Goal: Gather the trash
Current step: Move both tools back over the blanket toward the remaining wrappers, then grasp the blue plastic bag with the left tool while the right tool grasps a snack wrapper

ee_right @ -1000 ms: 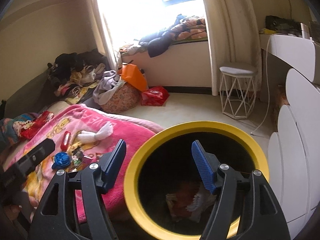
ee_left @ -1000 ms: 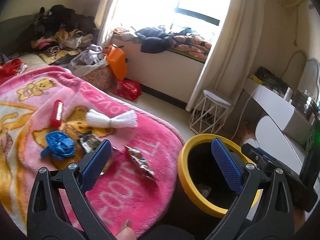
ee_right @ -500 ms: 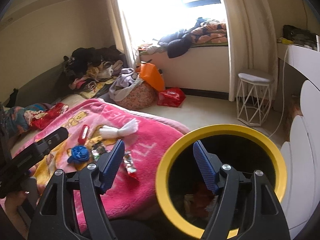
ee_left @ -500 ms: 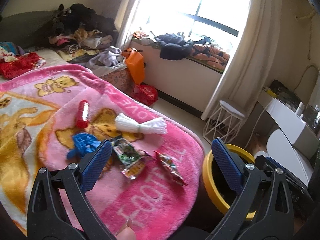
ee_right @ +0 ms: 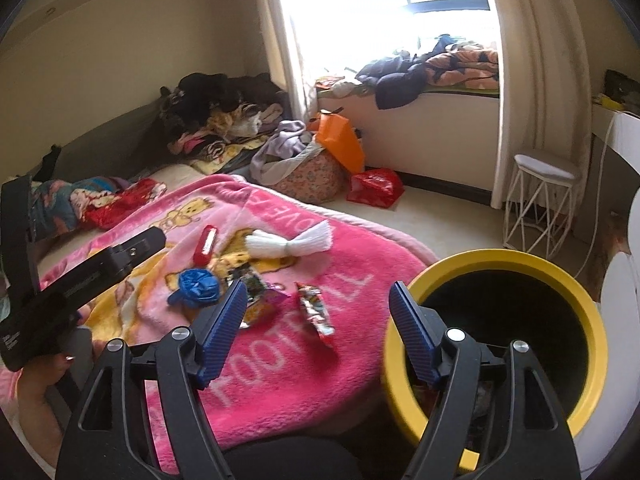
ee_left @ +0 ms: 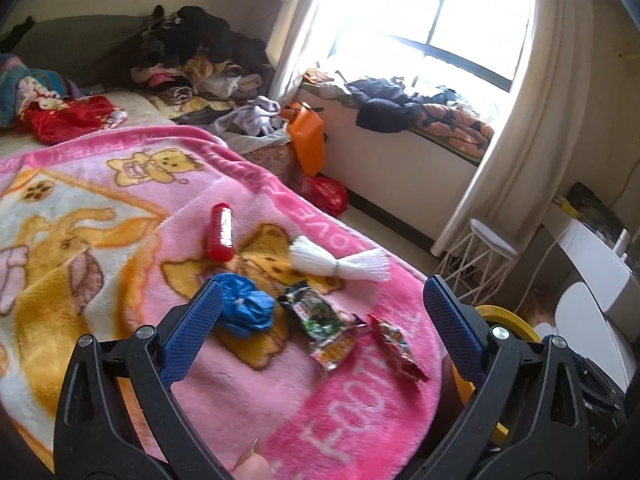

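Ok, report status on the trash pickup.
Both hand-held grippers empty: left open, right open, neither touching anything. Wrappers, blue wad, red tube on blanket. Bin alongside, path unobstructed.

premises was a lived-in home bedroom. a bed carried a pink cartoon-bear blanket (ee_left: pixel 120 208), with clothing piled (ee_left: pixel 200 52) at its far end. more garments lay along the window ledge (ee_right: pixel 432 68) behind cream curtains (ee_left: pixel 532 128). a white wire stool (ee_right: pixel 540 200) stood on the floor.
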`<state>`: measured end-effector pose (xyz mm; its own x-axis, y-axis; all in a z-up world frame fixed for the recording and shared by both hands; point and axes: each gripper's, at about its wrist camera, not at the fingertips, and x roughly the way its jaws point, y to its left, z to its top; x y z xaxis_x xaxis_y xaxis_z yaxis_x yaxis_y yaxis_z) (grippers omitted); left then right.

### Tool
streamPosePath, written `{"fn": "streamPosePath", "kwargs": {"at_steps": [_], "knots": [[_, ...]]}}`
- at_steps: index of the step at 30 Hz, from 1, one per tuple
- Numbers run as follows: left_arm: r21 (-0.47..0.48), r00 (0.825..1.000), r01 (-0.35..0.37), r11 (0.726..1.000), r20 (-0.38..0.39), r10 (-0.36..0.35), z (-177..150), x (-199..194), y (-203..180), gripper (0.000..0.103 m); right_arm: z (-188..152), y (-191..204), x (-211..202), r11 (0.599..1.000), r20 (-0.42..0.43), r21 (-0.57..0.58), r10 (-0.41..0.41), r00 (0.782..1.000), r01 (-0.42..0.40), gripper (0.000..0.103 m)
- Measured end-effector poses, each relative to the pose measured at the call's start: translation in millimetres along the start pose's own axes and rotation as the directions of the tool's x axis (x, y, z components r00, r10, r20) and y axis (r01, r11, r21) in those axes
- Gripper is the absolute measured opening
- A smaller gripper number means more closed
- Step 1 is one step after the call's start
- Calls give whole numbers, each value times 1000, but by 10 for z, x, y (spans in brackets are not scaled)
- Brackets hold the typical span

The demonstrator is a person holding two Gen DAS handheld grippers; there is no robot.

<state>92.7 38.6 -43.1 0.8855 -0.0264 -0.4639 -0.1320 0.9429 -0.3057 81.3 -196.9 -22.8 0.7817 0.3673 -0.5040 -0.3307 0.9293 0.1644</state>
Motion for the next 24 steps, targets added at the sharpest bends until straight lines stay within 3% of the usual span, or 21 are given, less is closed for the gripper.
{"fn": "streamPosePath", "kwargs": {"at_steps": [24], "knots": [[-85,989,-147,986,-18,146,-17,89,721,92,-90,488,457,997,-111,-30,68,992,-72,71]]}}
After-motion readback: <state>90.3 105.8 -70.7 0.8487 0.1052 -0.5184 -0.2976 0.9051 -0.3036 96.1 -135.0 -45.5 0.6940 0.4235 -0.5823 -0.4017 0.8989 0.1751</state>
